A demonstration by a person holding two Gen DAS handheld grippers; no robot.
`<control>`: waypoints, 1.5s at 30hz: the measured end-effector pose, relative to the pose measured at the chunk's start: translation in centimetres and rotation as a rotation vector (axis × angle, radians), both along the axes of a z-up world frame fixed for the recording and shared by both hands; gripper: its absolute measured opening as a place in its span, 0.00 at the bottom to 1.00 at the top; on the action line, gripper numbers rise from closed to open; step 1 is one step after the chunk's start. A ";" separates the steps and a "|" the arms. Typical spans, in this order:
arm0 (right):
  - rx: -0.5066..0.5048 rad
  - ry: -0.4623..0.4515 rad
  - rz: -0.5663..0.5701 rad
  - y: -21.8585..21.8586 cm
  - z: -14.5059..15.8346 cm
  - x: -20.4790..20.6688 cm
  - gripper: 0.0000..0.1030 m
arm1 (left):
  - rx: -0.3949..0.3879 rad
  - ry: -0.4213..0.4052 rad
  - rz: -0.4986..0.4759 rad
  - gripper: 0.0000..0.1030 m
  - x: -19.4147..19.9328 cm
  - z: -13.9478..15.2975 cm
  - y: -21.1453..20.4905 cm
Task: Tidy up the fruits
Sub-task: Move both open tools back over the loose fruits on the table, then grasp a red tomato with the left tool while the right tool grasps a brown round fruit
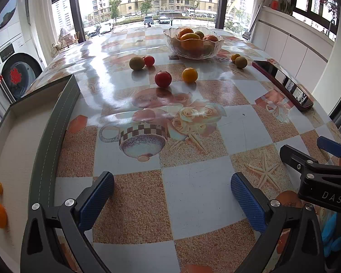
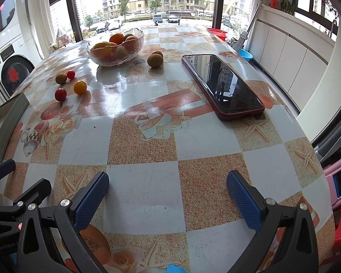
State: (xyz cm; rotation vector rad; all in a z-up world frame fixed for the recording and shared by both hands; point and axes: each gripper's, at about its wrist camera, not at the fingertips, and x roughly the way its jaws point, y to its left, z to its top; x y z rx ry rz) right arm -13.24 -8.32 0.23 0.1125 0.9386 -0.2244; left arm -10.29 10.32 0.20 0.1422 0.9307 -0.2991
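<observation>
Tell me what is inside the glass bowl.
The glass bowl holds a heap of fruit: several oranges on top, plus a paler greenish fruit seen through the wall. Whatever lies underneath the pile is covered and cannot be counted.

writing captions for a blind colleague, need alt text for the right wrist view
An open hand-held gripper hovers over a checkered tablecloth, holding nothing. Ahead lie a phone, a glass bowl of oranges, and loose fruit: two tomatoes, an orange and two green fruits.
</observation>
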 end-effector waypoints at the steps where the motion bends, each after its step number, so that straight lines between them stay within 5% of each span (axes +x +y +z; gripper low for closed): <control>1: 0.000 0.000 0.000 0.0 0.0 0.0 1.00 | 0.000 0.000 0.000 1.00 0.0 0.0 0.0; 17: -0.007 0.011 0.000 0.5 0.1 0.0 1.00 | 0.002 0.003 0.003 1.00 0.1 0.0 0.2; 22: 0.062 0.103 0.055 -0.1 1.1 1.3 1.00 | 0.027 0.052 0.008 1.00 0.5 0.4 0.1; 28: 0.036 -0.013 0.120 -1.9 5.7 4.9 1.00 | -0.028 -0.040 -0.012 1.00 1.6 5.5 0.2; 32: 0.079 -0.020 0.126 -2.7 6.0 8.6 0.99 | -0.006 -0.066 0.012 1.00 3.8 7.9 0.7; 45: 0.000 0.062 0.193 -0.5 1.3 18.8 0.65 | 0.003 -0.014 0.060 1.00 10.3 6.2 1.0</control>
